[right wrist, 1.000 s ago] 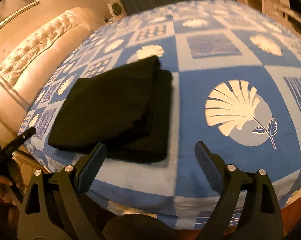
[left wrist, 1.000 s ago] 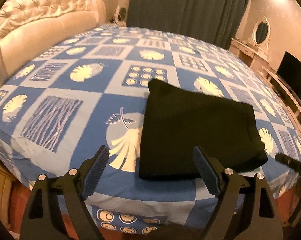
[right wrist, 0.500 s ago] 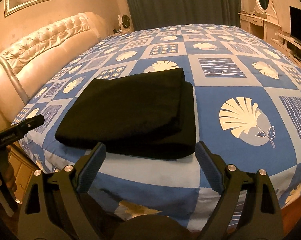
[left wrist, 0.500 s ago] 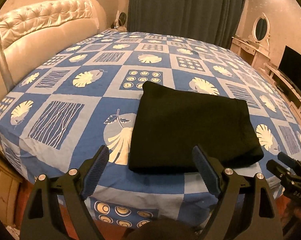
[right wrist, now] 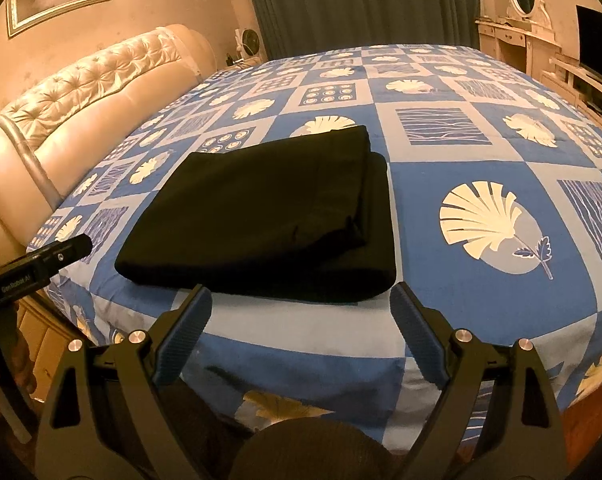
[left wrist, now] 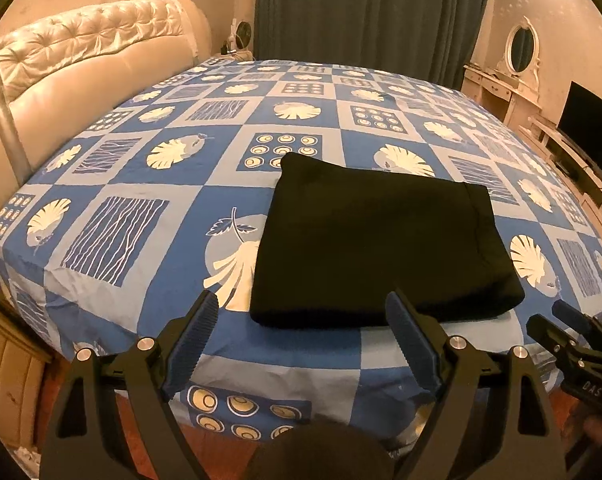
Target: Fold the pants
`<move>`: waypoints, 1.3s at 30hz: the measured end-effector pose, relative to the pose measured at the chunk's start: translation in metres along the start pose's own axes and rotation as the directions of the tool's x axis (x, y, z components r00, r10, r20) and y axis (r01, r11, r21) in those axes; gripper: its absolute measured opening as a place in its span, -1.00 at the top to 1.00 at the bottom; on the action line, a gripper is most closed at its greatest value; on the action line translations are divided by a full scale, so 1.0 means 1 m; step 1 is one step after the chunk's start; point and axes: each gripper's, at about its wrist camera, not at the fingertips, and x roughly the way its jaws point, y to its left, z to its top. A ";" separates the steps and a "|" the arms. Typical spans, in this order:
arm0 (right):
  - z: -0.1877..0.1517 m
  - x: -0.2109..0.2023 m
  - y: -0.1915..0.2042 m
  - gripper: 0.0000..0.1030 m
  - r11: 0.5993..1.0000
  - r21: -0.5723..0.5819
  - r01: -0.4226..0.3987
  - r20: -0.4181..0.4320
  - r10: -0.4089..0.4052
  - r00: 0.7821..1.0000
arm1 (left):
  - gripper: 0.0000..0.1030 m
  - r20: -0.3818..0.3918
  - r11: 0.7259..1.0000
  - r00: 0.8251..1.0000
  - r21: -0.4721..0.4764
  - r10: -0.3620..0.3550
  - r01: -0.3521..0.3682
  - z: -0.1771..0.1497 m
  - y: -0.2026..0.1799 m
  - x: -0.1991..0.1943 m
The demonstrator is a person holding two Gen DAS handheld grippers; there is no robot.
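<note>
Now the folded black pants are seen on the patterned bed; left tool and right tool are held released, nothing gripped.

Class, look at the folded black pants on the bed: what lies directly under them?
The pants rest on the blue patterned bedspread, which shows all around them. The squares beneath are covered, so their patterns cannot be seen.

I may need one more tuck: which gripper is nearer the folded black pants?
Neither clearly. The left gripper hangs open off the folded black pants' near-left corner; the right gripper hangs open off their near-right edge. Both are clear of the cloth.
</note>
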 end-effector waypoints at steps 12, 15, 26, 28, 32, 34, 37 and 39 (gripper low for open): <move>-0.002 -0.004 0.003 -0.76 1.000 0.002 0.002 -0.003 -0.002 1.000 | -0.68 0.007 1.000 1.000 0.012 0.003 -0.003 -0.001 -0.008 0.000; -0.003 -0.005 0.004 -0.76 1.000 0.001 0.001 -0.005 -0.001 1.000 | -0.68 0.004 1.000 1.000 0.018 0.012 -0.012 -0.001 -0.010 0.002; -0.004 -0.002 0.006 -0.76 1.000 -0.006 -0.002 -0.020 0.002 1.000 | -0.68 0.016 0.999 0.999 0.019 0.030 -0.031 0.000 -0.009 0.001; -0.004 -0.002 0.006 -0.76 1.000 -0.003 -0.004 -0.019 0.004 1.000 | -0.68 0.014 1.000 1.000 0.011 0.023 -0.023 0.000 -0.008 0.001; -0.003 -0.002 0.007 -0.76 1.000 -0.005 -0.005 -0.017 0.005 1.000 | -0.68 0.016 1.000 1.000 0.005 0.025 -0.025 0.001 -0.007 0.001; -0.003 -0.002 0.007 -0.76 1.000 -0.005 -0.007 -0.016 0.007 1.000 | -0.68 0.021 1.000 1.000 0.006 0.022 -0.022 0.002 -0.008 0.000; -0.002 -0.002 0.008 -0.76 1.000 -0.006 -0.006 -0.012 0.006 1.000 | -0.68 0.030 1.000 0.999 0.003 0.022 -0.022 0.003 -0.007 -0.001; -0.001 -0.003 0.007 -0.76 1.000 -0.004 -0.008 -0.011 0.008 1.000 | -0.68 0.036 1.000 0.999 0.002 0.017 -0.017 0.002 -0.006 -0.002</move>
